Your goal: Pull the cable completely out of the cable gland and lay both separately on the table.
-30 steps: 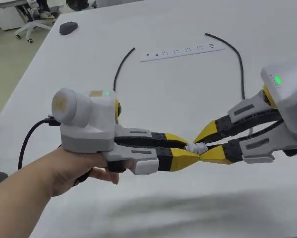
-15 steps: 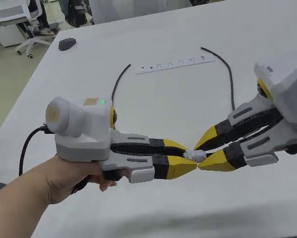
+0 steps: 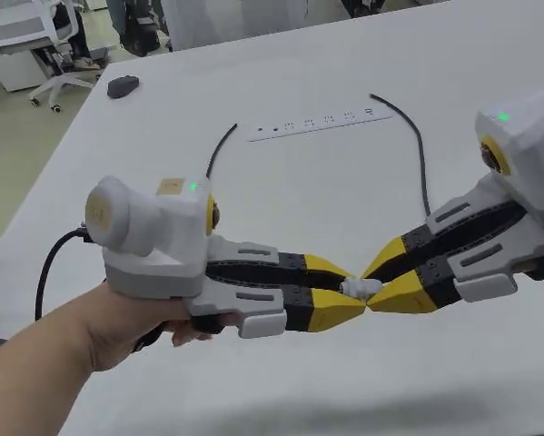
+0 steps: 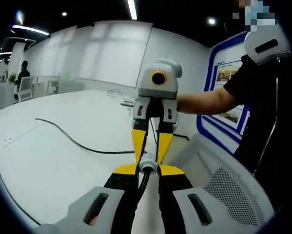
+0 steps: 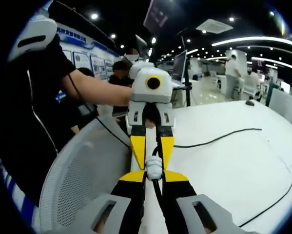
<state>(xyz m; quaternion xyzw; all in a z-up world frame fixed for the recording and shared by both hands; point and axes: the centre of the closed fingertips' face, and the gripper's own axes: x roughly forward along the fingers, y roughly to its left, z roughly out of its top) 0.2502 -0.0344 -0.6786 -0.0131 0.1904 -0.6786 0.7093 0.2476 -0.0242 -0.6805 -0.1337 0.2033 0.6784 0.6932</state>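
A small white cable gland (image 3: 361, 289) hangs above the table between the two grippers' tips. My left gripper (image 3: 355, 292), held in a hand, comes in from the left and is shut on it. From the right, my right gripper (image 3: 371, 292) meets it tip to tip, also shut on the gland. In the left gripper view the gland (image 4: 148, 165) sits at my tips (image 4: 148, 169), and a black cable (image 4: 144, 184) runs back between my jaws. The right gripper view shows the gland (image 5: 154, 167) at my tips (image 5: 154, 175) with the cable (image 5: 158, 189) trailing toward the camera.
A white power strip (image 3: 315, 121) lies far back on the white table (image 3: 281, 195), with a black lead (image 3: 421, 154) curving toward the right gripper. Another black cable (image 3: 217, 150) lies left of the strip, and a dark mouse (image 3: 123, 86) sits at the far left. Office chairs stand beyond.
The right gripper's jaws have narrowed from a wide V onto the gland. Both grippers have stayed tip to tip while the view shifted slightly.
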